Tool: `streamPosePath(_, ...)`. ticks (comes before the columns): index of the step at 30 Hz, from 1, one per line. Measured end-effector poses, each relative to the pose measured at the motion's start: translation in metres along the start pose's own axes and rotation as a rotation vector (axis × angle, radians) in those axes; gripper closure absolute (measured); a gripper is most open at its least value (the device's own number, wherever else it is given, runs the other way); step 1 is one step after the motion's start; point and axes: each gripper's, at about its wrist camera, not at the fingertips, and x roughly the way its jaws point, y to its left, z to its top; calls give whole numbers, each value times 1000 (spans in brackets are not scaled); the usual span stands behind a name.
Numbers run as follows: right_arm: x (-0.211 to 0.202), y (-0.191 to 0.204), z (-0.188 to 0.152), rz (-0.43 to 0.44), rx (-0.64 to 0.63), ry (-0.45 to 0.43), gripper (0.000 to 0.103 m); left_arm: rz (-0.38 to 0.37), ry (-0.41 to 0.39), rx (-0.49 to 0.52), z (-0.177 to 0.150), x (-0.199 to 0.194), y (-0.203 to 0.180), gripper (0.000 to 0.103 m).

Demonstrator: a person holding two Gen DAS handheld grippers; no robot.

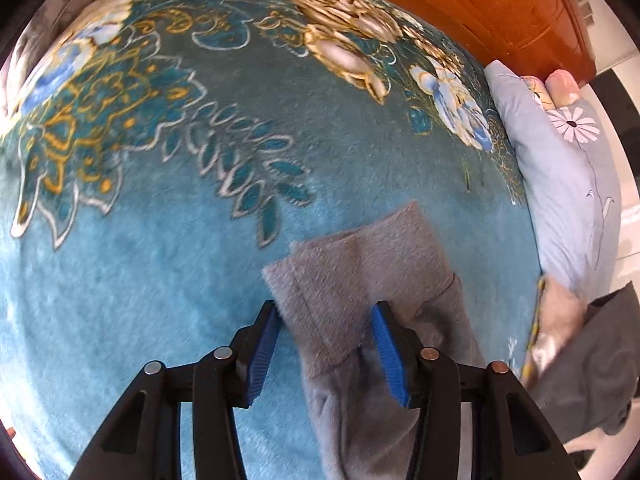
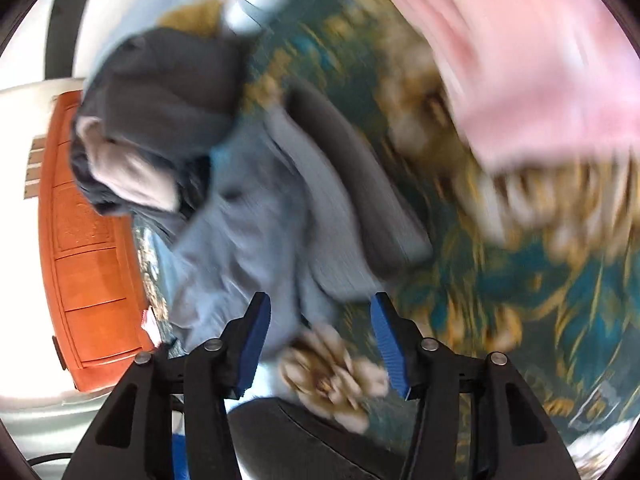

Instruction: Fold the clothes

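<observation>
A grey fleece garment [image 1: 360, 276] lies on the teal flowered blanket [image 1: 160, 260], its folded end pointing away from me. My left gripper [image 1: 326, 312] is open, and the grey cloth passes between its blue pads [image 1: 386, 354] without being pinched. In the blurred right wrist view, my right gripper [image 2: 320, 308] is open over a light blue-grey garment [image 2: 248, 232] with a darker grey piece [image 2: 352, 184] beside it. A dark grey bundle [image 2: 168, 92] sits farther off at the upper left.
A pale blue flowered pillow [image 1: 560, 184] lies along the bed's right edge, with an orange wooden headboard [image 1: 500, 4] behind it. More grey cloth [image 1: 588, 364] hangs at the lower right. A pink fabric [image 2: 532, 52] fills the right view's upper right; an orange cabinet [image 2: 88, 248] stands left.
</observation>
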Motion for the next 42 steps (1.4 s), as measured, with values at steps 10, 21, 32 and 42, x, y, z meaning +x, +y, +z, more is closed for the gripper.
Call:
streamPosePath(10,50,-18,7,103,169,-189,31,-3,-31,-137,-1,-3,2,87)
streamPosePath(21,-2,40,19,28,-6,-245,85,-99,-147,33,9,-106,-49,90)
streamPosePath(32,-23,-33,-23,-71,-92,-190,85,75,-25,4,-44,-96,35,89)
streamPosePath(42,-14,-56,-27,-73,-62,-152,80,49,20,-30,-44,-100,47,72)
